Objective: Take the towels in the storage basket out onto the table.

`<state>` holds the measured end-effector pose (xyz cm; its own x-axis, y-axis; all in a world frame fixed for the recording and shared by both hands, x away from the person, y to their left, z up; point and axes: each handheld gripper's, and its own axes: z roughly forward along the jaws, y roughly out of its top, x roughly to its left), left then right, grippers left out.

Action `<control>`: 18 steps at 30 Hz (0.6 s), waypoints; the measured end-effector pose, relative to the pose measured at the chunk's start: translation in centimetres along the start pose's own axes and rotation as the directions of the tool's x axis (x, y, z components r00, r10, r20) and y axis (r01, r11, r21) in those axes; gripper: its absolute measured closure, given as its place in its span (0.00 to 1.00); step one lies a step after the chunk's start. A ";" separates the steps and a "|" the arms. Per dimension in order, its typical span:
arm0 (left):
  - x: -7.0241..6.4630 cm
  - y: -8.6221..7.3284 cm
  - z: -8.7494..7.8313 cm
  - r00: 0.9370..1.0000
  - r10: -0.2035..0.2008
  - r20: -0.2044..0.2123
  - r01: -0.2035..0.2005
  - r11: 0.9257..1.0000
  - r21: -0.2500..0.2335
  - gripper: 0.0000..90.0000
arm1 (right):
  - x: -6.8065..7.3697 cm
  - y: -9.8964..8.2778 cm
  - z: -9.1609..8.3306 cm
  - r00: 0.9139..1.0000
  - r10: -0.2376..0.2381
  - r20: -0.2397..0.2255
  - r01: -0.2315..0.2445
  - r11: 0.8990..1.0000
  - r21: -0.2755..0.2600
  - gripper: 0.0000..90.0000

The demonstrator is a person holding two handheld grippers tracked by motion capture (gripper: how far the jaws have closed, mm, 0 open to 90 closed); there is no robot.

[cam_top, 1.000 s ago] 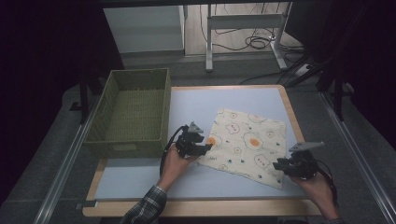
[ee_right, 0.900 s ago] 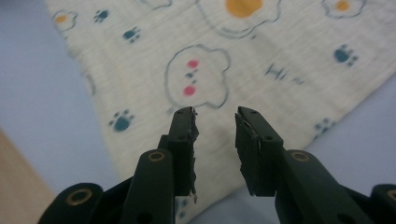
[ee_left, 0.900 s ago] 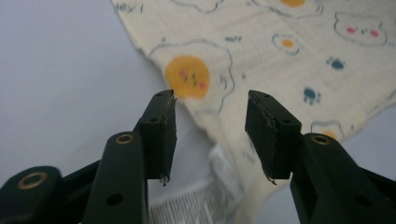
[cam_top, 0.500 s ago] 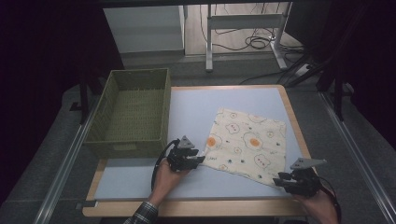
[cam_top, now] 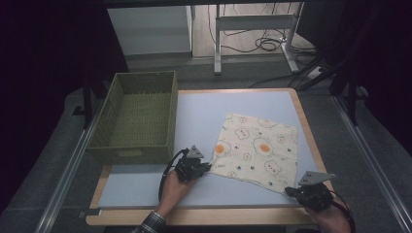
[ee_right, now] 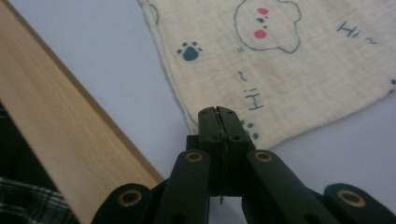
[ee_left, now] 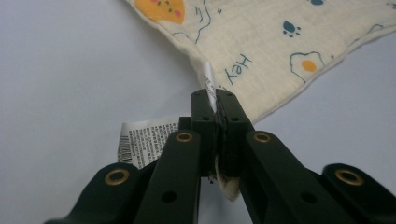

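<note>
Both grippers clamp near corners of the cream cartoon-print cloth (cam_top: 257,148) lying on the pale blue table (cam_top: 204,111): left gripper (ee_left: 215,95), right gripper (ee_right: 218,112), jaws just closed. Lifting evenly should keep it taut.

Pale blue tabletop (cam_top: 243,104), wood-edged: green woven basket (cam_top: 137,116) at 10 o'clock; printed cloth (cam_top: 257,148) lying flat at 4 o'clock.
</note>
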<state>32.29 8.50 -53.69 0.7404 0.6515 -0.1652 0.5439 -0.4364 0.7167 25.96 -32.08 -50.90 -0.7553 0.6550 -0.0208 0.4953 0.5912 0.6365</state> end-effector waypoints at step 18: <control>-1.1 -2.8 -2.8 0.998 -0.045 0.047 0.045 0.999 0.002 0.94 | 1.9 -1.0 -0.8 0.998 -0.008 -0.062 0.008 1.000 -0.005 1.00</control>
<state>28.84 10.74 -53.68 0.7325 0.6411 -0.2290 0.5778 -0.4076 0.7071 23.65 -31.80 -50.99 -0.7846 0.6196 0.0218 0.4870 0.5941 0.6402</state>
